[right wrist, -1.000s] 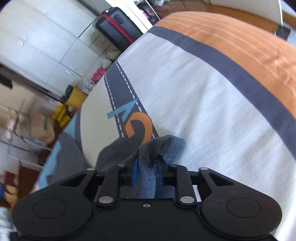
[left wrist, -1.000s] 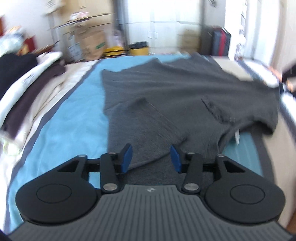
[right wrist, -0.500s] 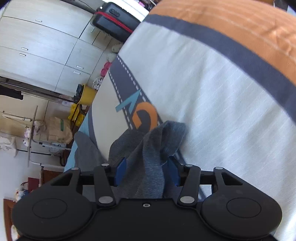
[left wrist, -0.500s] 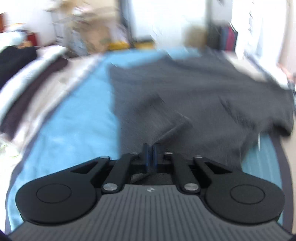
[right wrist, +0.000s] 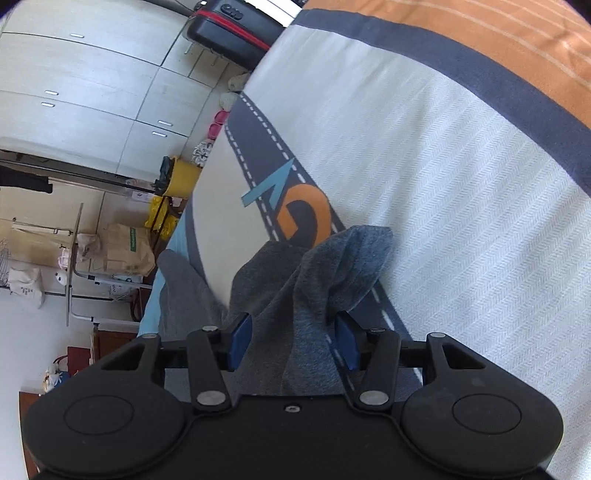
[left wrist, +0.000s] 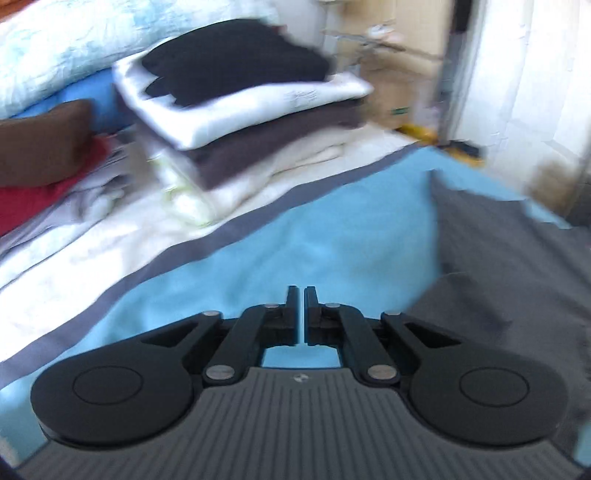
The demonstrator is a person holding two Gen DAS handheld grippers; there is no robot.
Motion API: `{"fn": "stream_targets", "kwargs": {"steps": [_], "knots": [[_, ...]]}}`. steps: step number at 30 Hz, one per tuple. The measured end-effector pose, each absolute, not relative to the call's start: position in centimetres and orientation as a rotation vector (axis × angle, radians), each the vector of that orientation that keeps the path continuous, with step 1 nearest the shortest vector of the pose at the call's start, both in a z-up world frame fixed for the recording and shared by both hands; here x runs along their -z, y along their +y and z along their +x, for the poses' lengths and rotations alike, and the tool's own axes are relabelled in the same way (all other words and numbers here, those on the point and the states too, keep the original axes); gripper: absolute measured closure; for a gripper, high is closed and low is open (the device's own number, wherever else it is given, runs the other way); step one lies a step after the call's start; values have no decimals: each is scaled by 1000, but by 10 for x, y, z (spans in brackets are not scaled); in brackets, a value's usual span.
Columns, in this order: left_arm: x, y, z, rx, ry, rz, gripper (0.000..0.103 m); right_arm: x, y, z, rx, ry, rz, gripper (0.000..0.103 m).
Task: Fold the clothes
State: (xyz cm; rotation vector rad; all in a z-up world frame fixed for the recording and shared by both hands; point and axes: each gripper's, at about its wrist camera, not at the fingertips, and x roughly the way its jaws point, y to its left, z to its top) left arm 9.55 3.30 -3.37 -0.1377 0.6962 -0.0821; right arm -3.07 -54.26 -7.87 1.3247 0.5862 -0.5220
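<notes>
A dark grey shirt (left wrist: 517,266) lies spread on the blue part of the bedspread (left wrist: 295,251), at the right of the left wrist view. My left gripper (left wrist: 300,295) is shut with nothing between its fingers, over bare blue bedspread to the left of the shirt. In the right wrist view a bunched fold of the grey shirt (right wrist: 317,280) lies between the fingers of my right gripper (right wrist: 293,332), which is open; the blue pads stand apart on either side of the cloth.
A stack of folded clothes (left wrist: 236,110), black, white and brown, sits at the back left on the bed, with red and brown items (left wrist: 44,162) beside it. The bedspread has white and orange stripes (right wrist: 461,166). Cabinets (right wrist: 92,92) and a black suitcase (right wrist: 229,26) stand beyond the bed.
My left gripper closed empty and swung left off the shirt toward the folded stack. My right gripper opened, releasing its grip on the shirt fold, which still lies between the fingers.
</notes>
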Motion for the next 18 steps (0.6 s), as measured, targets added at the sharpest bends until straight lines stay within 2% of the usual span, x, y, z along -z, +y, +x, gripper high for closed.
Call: {"fn": "stream_targets", "kwargs": {"steps": [3, 4, 5, 6, 7, 9, 10, 11, 12, 16, 17, 18], "knots": [[34, 17, 95, 223, 698, -114, 84, 84, -546, -30, 530, 582, 1349, 47], [36, 7, 95, 267, 697, -99, 70, 85, -548, -27, 530, 577, 1357, 47], [39, -2, 94, 312, 697, -83, 61, 86, -551, -23, 527, 574, 1365, 46], [44, -10, 94, 357, 704, -61, 47, 86, -555, -16, 517, 572, 1370, 43], [50, -18, 94, 389, 718, -37, 39, 86, -560, -8, 509, 573, 1364, 41], [63, -32, 94, 442, 745, 13, 38, 84, -567, 11, 504, 593, 1311, 41], [66, -36, 93, 423, 756, 39, 38, 78, -565, 18, 510, 596, 1243, 49], [70, -41, 92, 404, 767, 66, 38, 69, -559, 22, 515, 593, 1135, 86], [72, -43, 92, 388, 773, 83, 38, 57, -551, 25, 520, 589, 1014, 97], [70, -38, 96, 341, 744, 38, 38, -11, -495, 9, 595, 467, 431, 99], [71, -38, 97, 315, 733, 52, 38, -19, -485, 4, 654, 459, 335, 94], [72, -38, 98, 292, 723, 66, 38, -18, -482, 4, 721, 467, 283, 85]]}}
